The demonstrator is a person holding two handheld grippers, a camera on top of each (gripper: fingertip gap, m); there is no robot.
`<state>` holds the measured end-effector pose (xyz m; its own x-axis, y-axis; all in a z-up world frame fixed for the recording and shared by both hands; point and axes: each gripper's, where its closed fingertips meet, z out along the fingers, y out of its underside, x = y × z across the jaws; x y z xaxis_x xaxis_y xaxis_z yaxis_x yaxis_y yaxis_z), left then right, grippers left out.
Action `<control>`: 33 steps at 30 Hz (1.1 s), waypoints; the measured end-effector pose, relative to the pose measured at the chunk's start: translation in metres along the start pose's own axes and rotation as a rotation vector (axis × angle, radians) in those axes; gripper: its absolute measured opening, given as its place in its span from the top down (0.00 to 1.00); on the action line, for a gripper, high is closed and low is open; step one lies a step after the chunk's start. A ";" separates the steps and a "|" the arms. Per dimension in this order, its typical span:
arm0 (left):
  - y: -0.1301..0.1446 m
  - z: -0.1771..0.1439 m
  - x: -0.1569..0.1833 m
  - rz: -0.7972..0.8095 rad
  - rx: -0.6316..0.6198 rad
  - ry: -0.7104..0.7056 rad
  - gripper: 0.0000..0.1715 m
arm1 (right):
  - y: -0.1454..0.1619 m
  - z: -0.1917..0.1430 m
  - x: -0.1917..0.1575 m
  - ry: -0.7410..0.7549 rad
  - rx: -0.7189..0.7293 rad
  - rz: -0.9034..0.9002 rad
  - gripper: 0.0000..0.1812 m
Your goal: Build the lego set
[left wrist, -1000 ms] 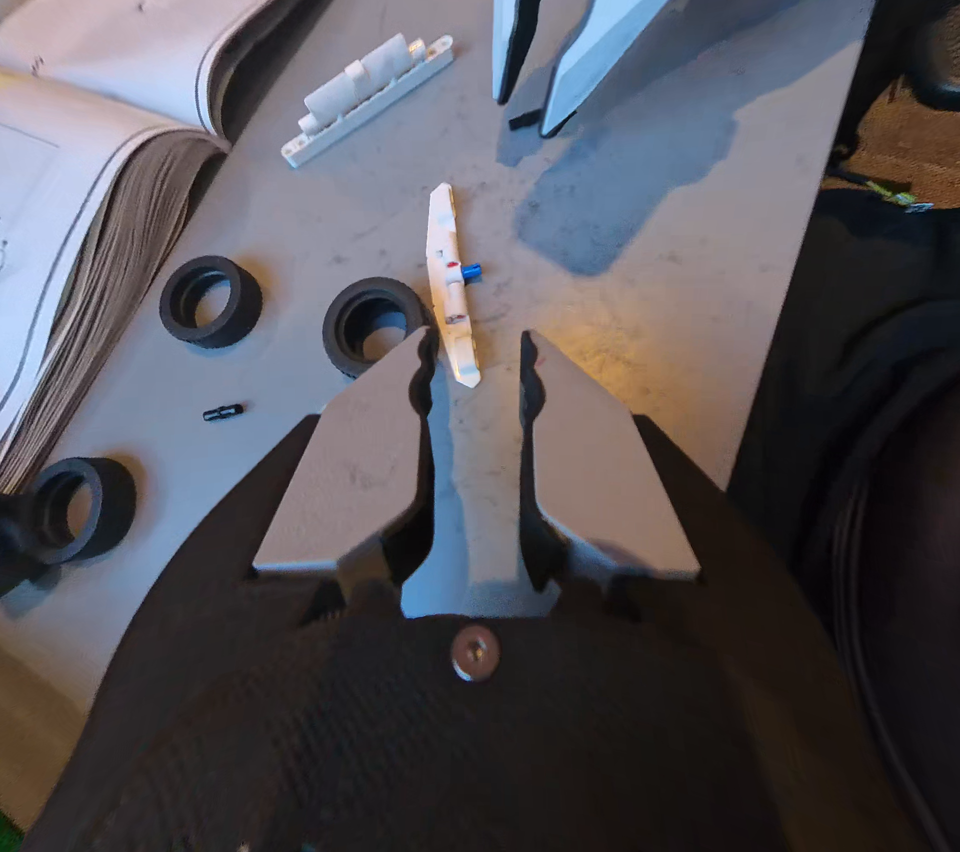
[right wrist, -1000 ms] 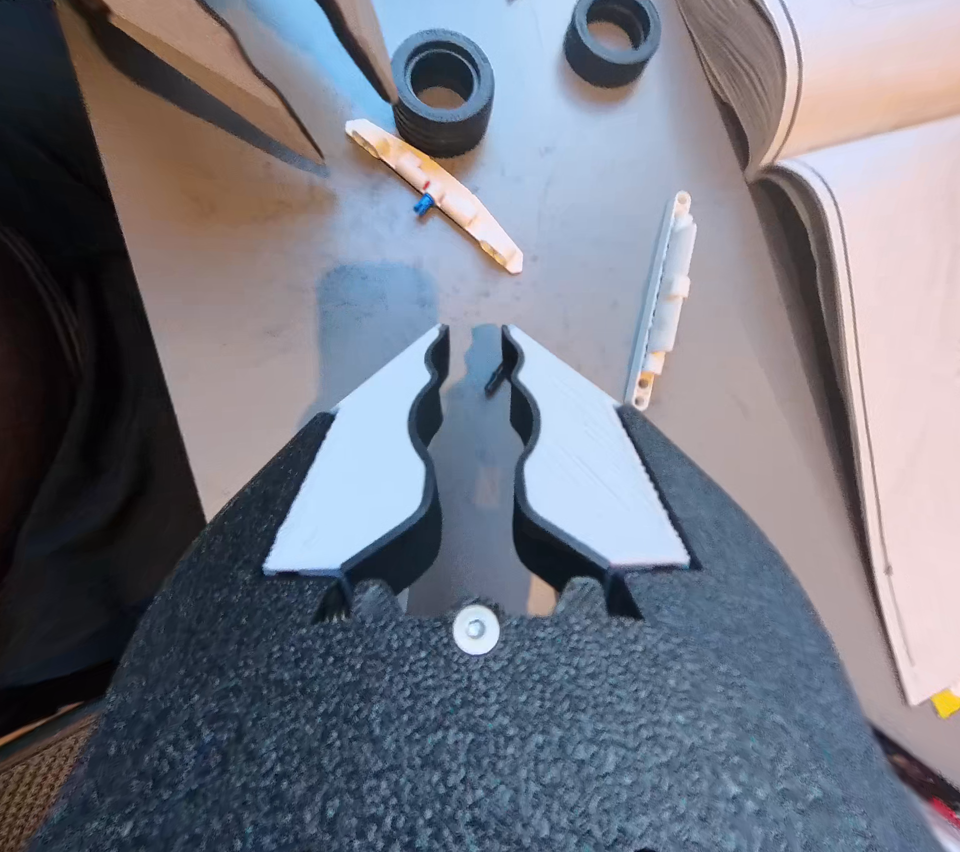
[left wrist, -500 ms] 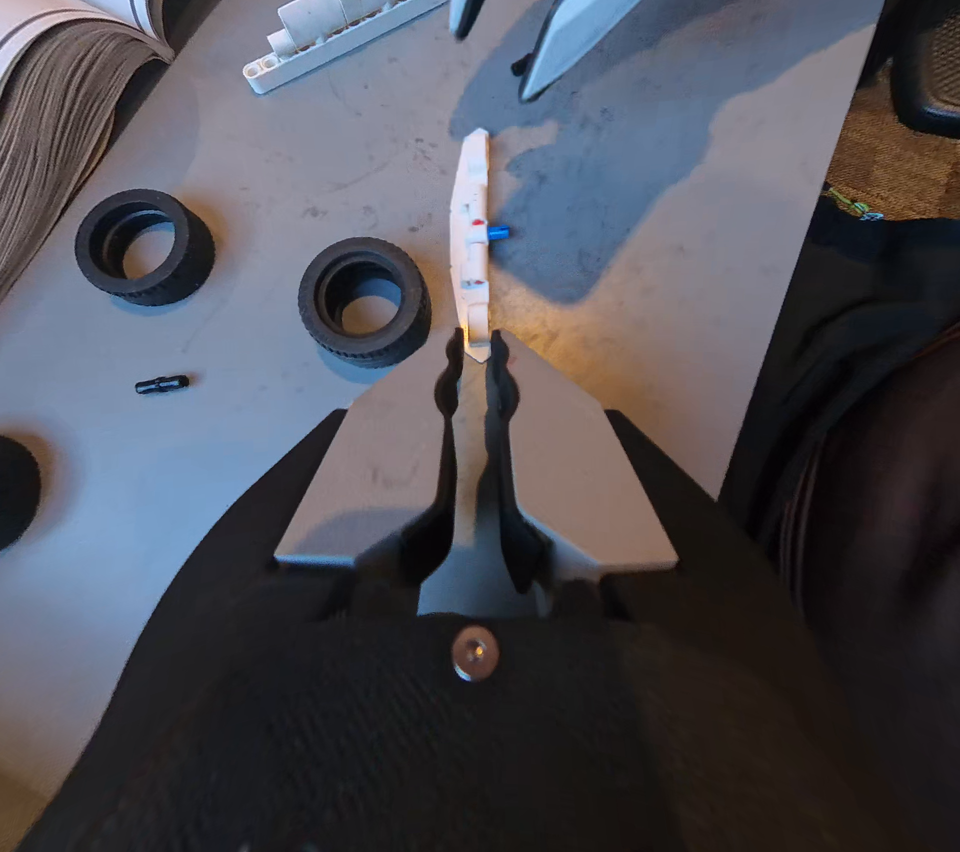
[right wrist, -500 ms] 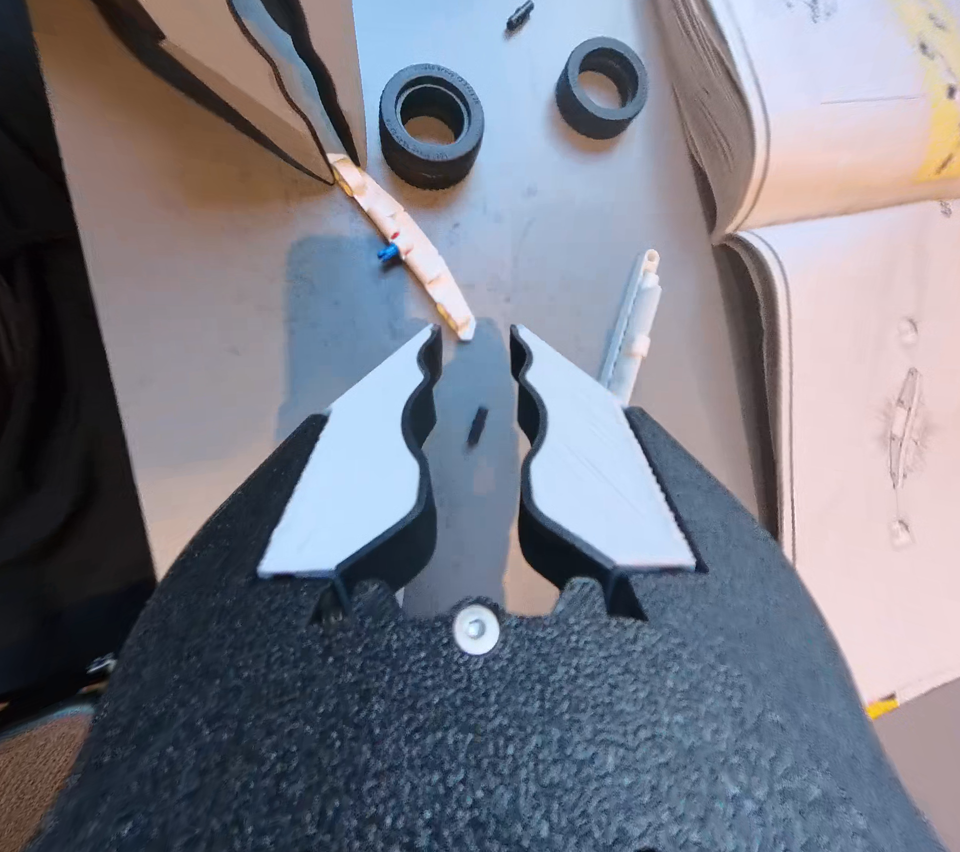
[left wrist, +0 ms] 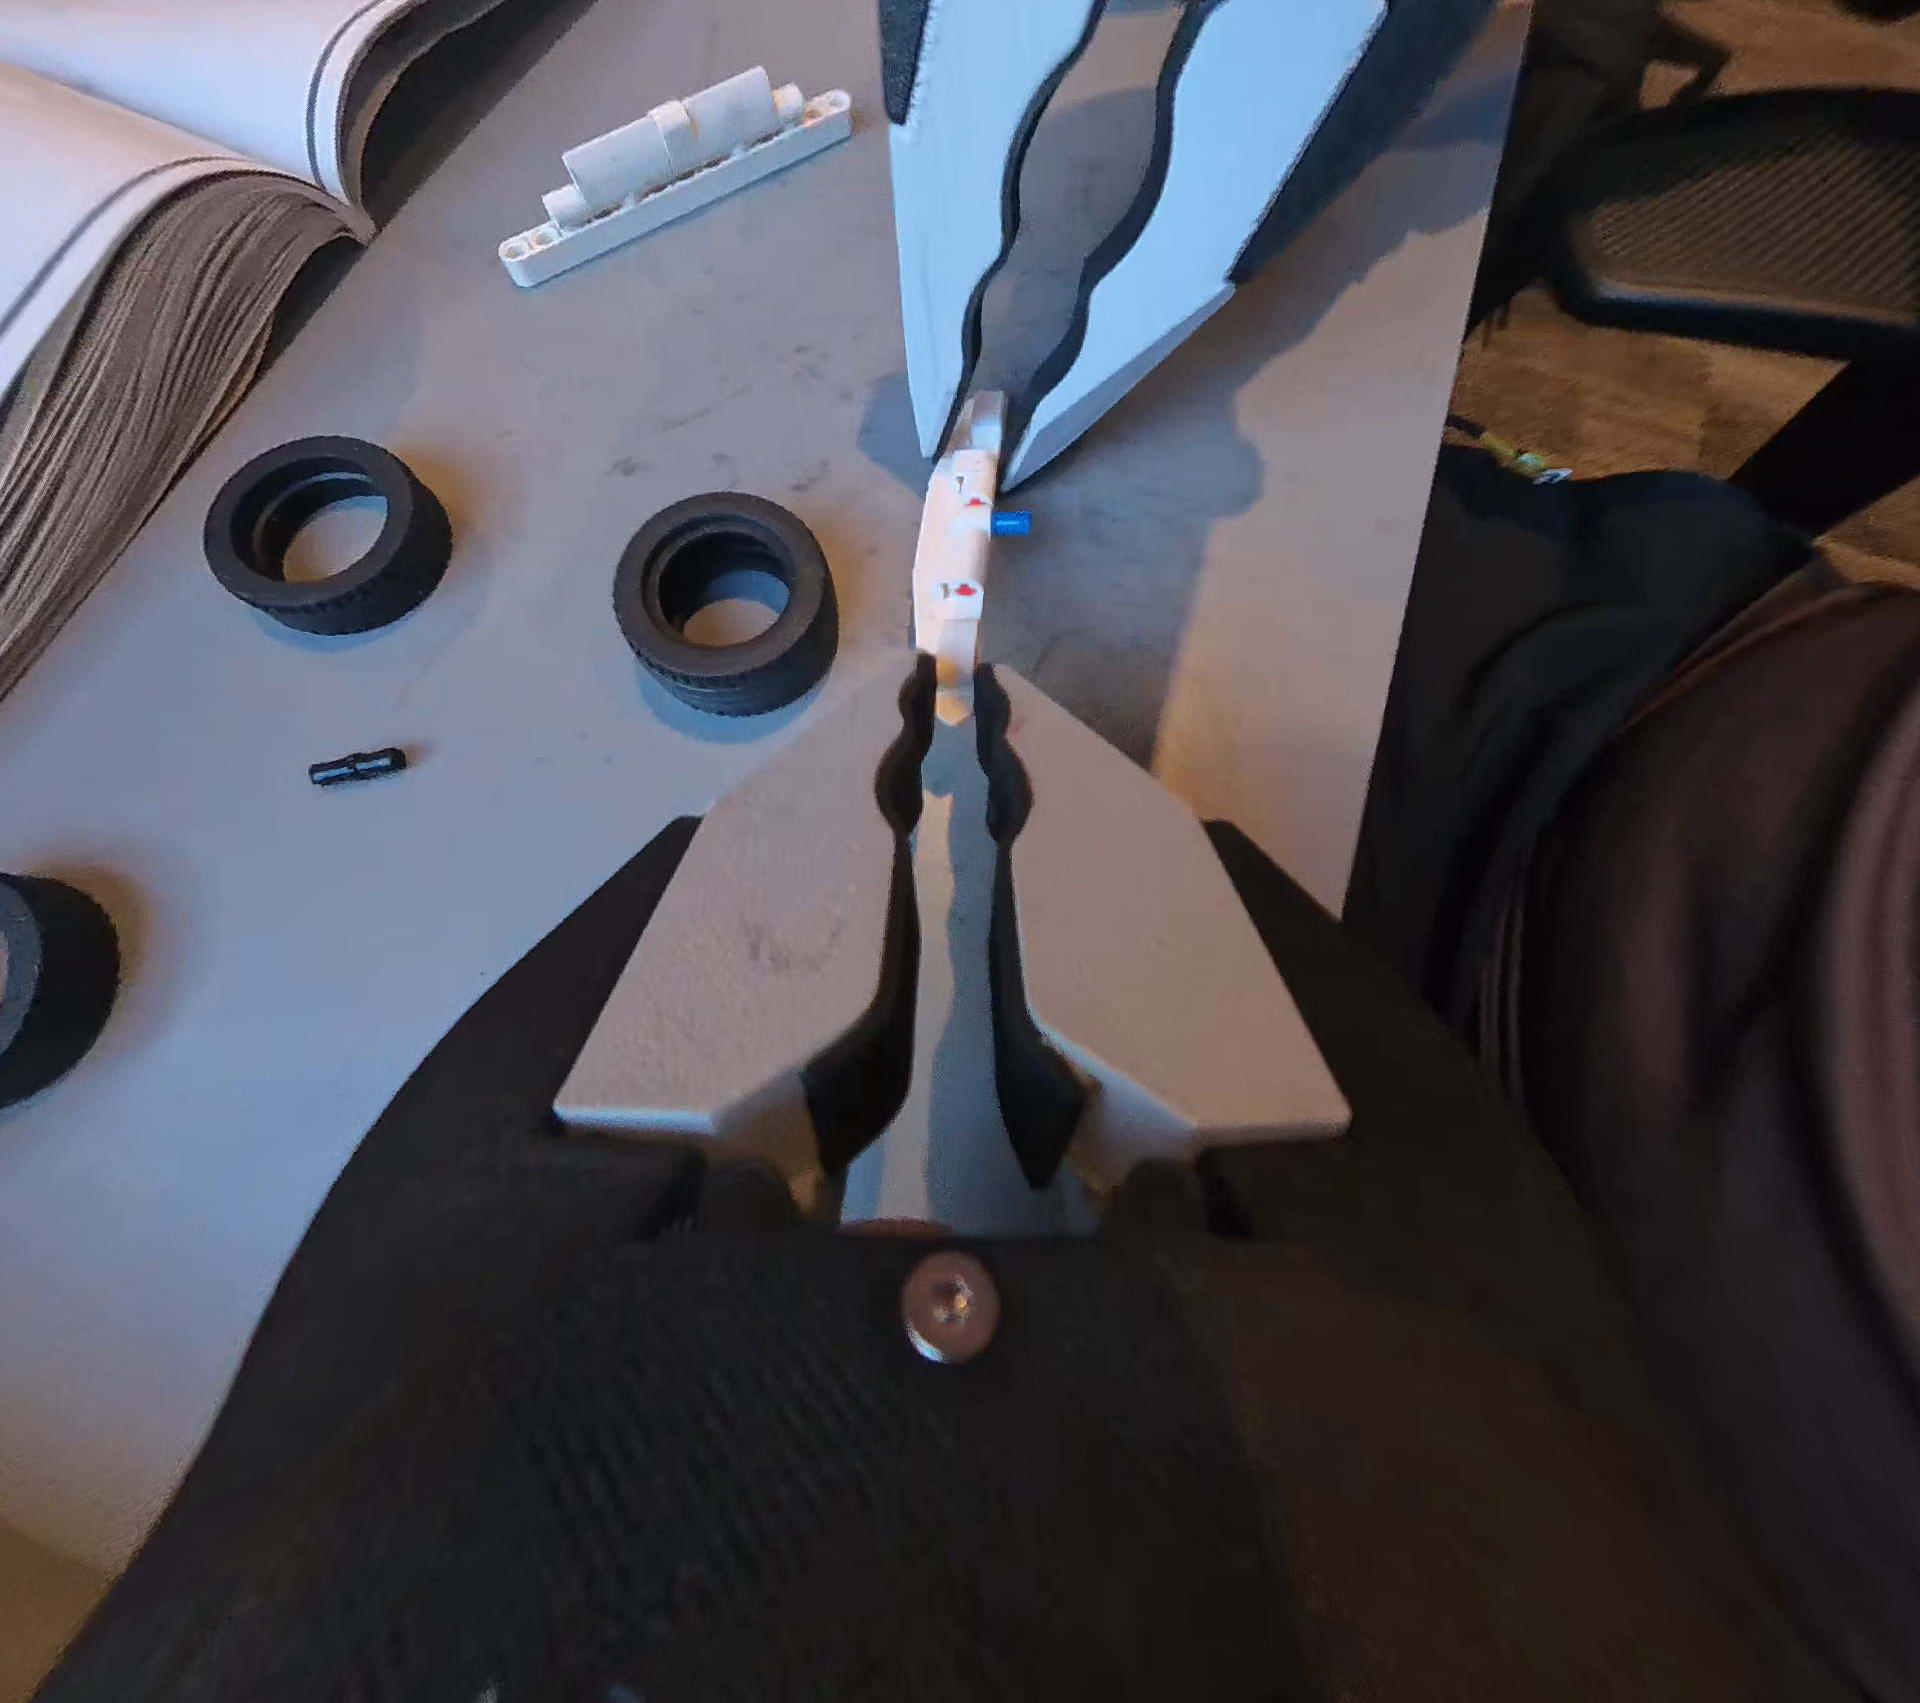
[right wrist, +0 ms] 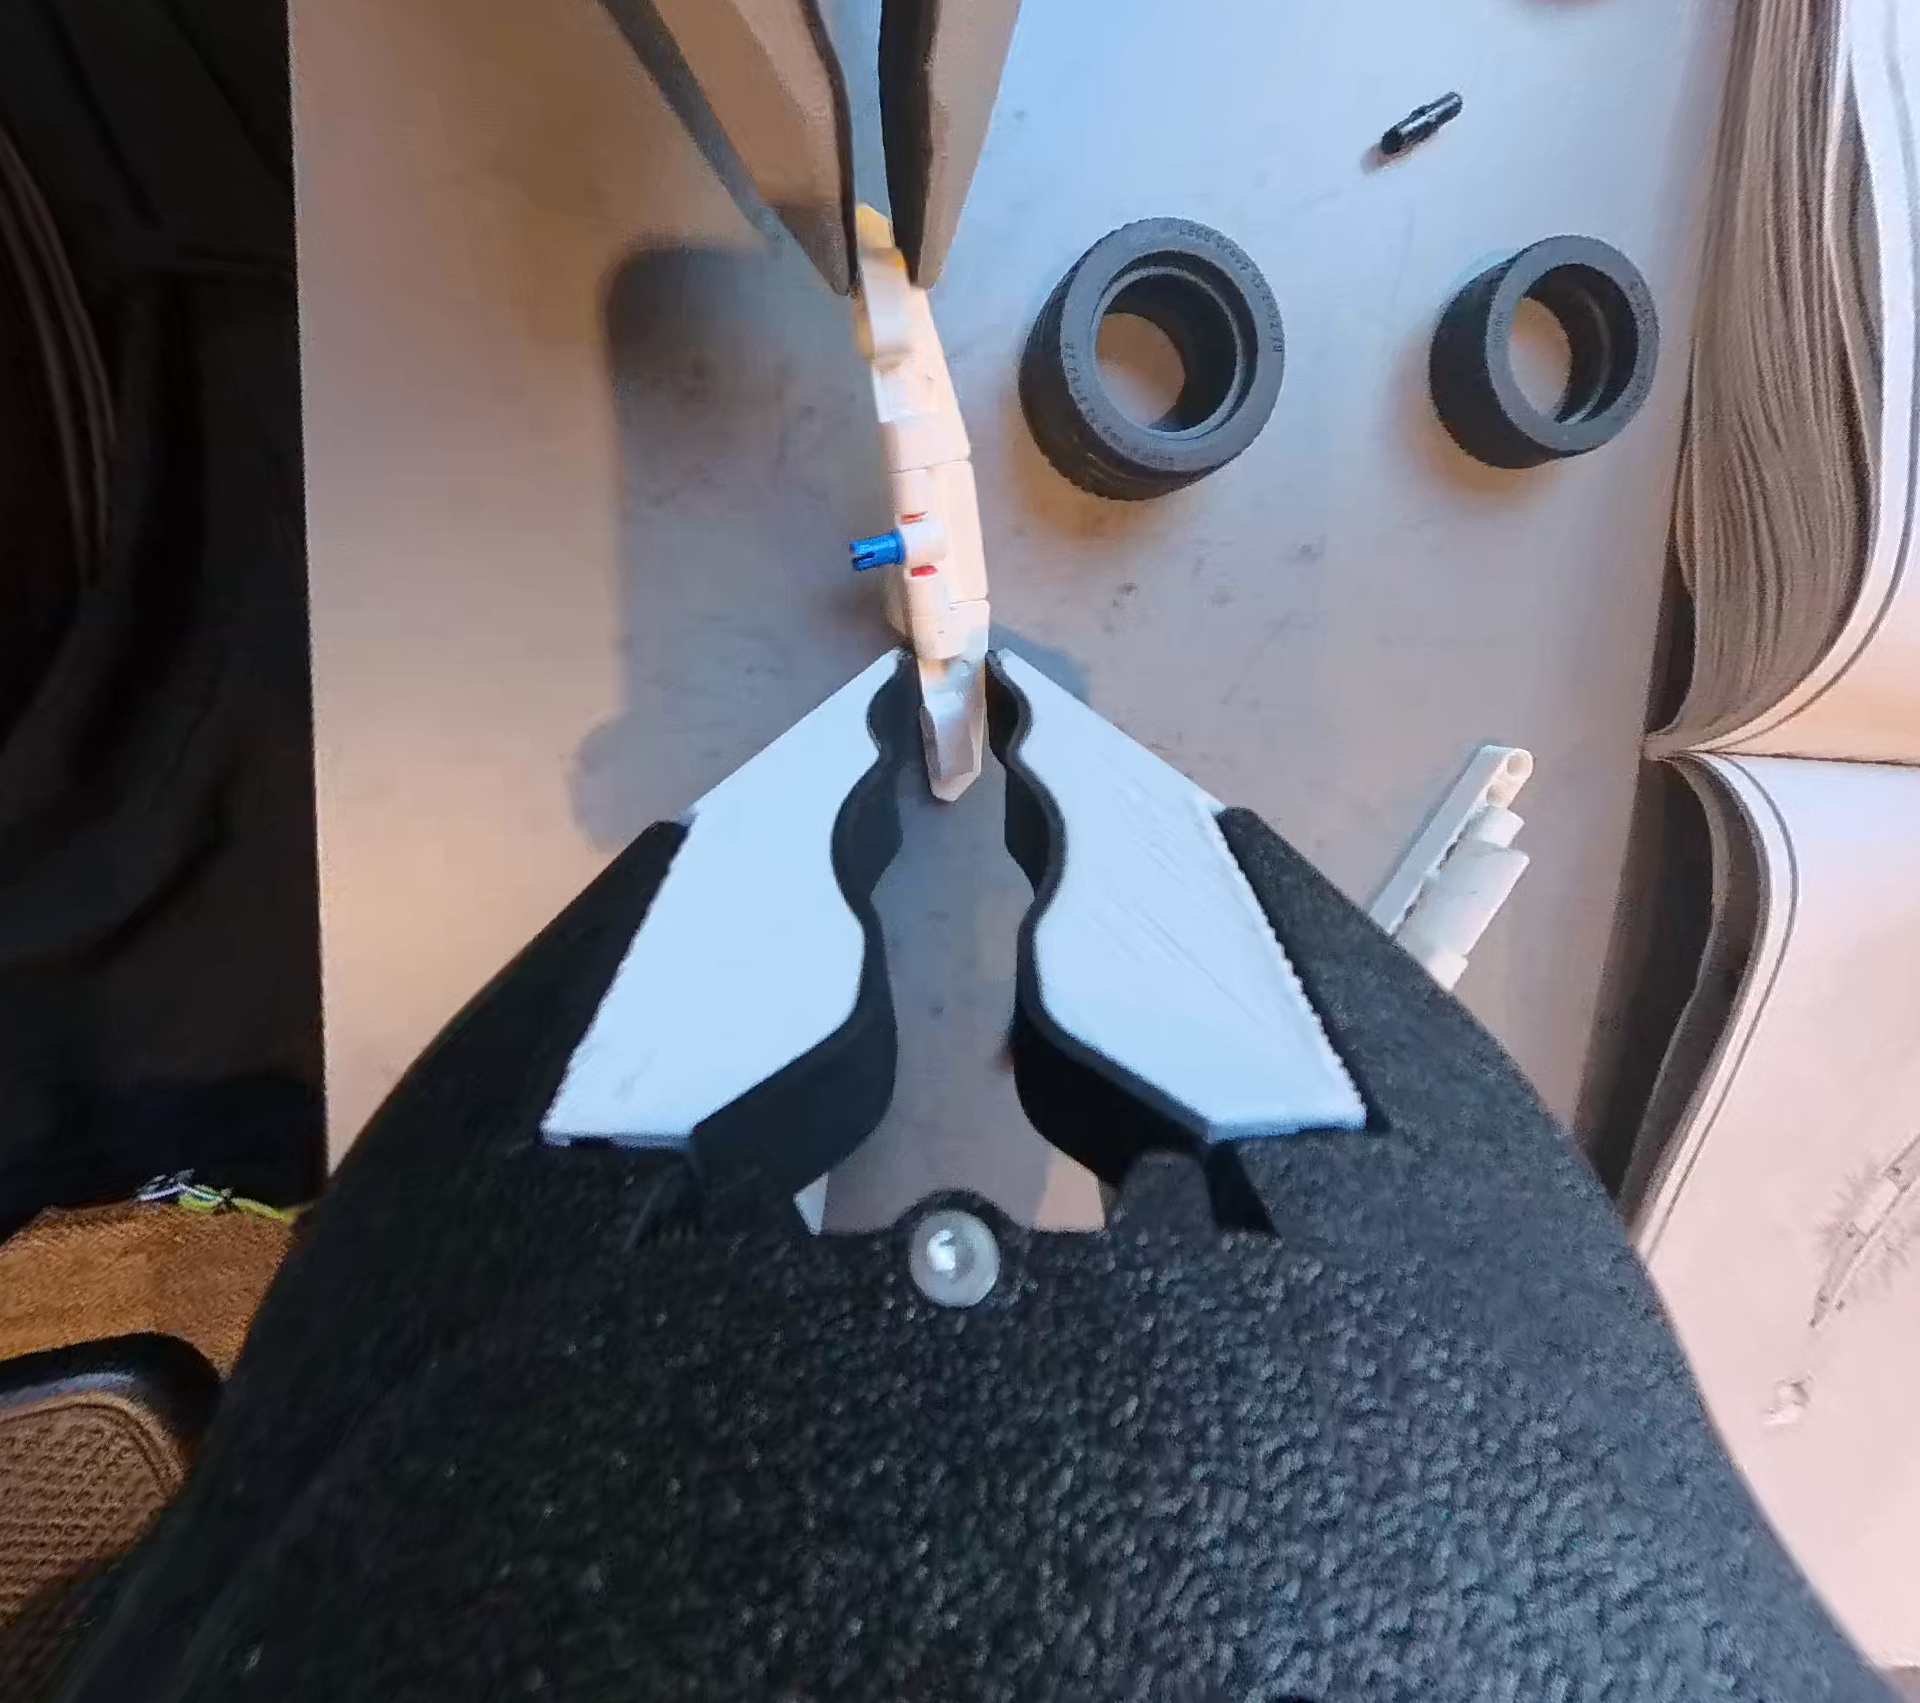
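The curved white lego piece (left wrist: 956,552) lies over the grey tabletop (left wrist: 520,427), a blue pin (left wrist: 1010,523) jutting from its side. The left gripper (left wrist: 951,685) is clamped on one end, the right gripper (right wrist: 948,664) on the other, hiding both tips. Raised lettering rings the nearest black tyre (right wrist: 1151,357), too small to make out. Another tyre (left wrist: 42,978) is cut off at the frame's edge. An open instruction booklet (left wrist: 208,43) lies beyond.
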<state>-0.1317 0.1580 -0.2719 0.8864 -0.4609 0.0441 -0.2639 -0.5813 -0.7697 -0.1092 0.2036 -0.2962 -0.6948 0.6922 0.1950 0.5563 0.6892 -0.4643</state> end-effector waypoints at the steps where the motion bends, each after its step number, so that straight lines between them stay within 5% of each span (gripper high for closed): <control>1: -0.002 -0.001 -0.001 -0.004 0.014 0.004 0.98 | -0.001 0.000 0.000 -0.001 0.011 0.018 0.93; 10: -0.018 -0.027 -0.018 0.040 0.070 -0.044 0.97 | -0.024 -0.009 0.008 -0.077 0.206 0.263 0.93; 18: -0.021 -0.039 -0.035 -0.101 0.214 -0.026 0.98 | -0.035 -0.034 0.040 0.062 0.365 0.353 0.86; 23: -0.033 -0.052 -0.050 -0.209 0.408 -0.058 0.98 | -0.027 -0.064 0.063 0.179 0.499 0.575 0.86; 30: -0.066 -0.083 -0.046 -0.321 0.793 -0.074 0.97 | -0.077 -0.096 0.035 -0.225 0.902 0.721 0.83; 33: -0.074 -0.073 -0.023 -0.344 0.834 -0.001 0.97 | -0.090 -0.093 0.036 -0.272 0.965 0.732 0.77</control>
<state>-0.1606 0.1623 -0.1696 0.8660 -0.3502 0.3570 0.3773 -0.0110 -0.9260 -0.1422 0.1863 -0.1669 -0.4983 0.7010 -0.5103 0.3709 -0.3596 -0.8562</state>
